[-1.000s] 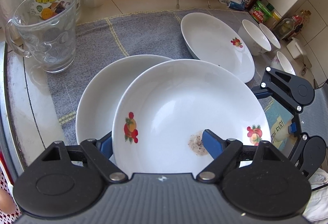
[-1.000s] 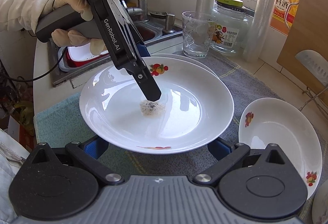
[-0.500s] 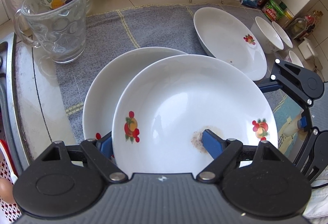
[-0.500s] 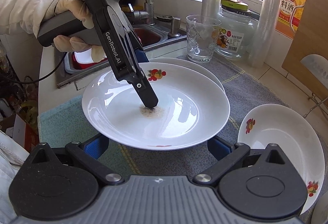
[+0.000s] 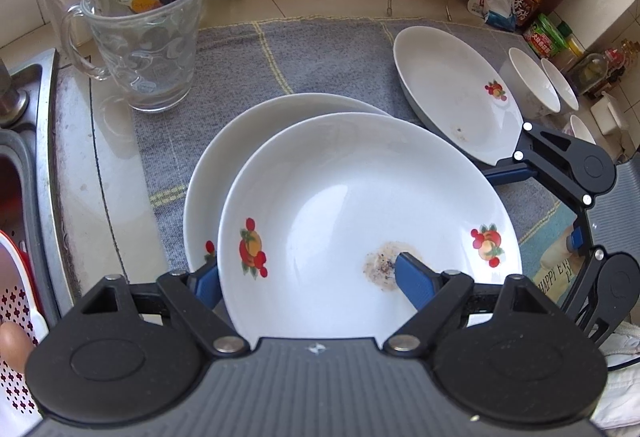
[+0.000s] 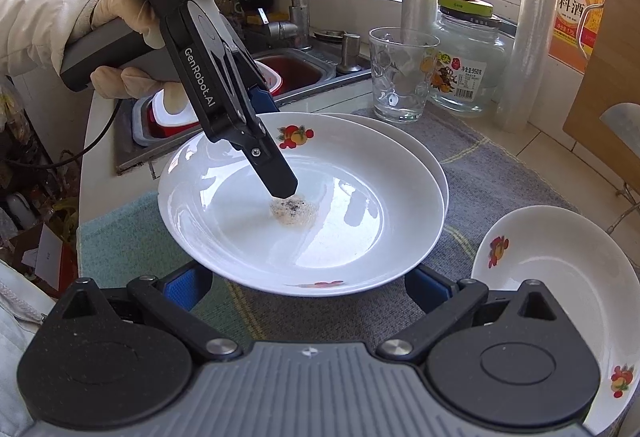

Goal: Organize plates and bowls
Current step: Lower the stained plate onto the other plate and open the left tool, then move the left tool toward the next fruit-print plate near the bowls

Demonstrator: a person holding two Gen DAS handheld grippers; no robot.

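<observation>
My left gripper [image 5: 306,269] is shut on the rim of a white fruit-patterned plate [image 5: 360,197]. One blue pad rests inside by a brown food stain [image 5: 380,265]; the other is outside the rim. The right wrist view shows this plate [image 6: 320,229] held tilted just above a second matching plate [image 6: 424,153] on the grey cloth. My right gripper [image 6: 308,287] stands open, its fingers spread wide below the held plate's near edge. A third plate [image 6: 560,277] lies to the right.
A glass mug [image 5: 144,45] and a jar stand behind the plates. Small white bowls [image 5: 532,85] sit beyond the third plate, with sauce bottles past them. A knife rests on a board at the back. The sink [image 6: 304,73] with a red basket lies to the left.
The left gripper has rolled slightly with the plate still in its grip, so the lower plate shows a bit more. The right gripper has stayed in place and open.
</observation>
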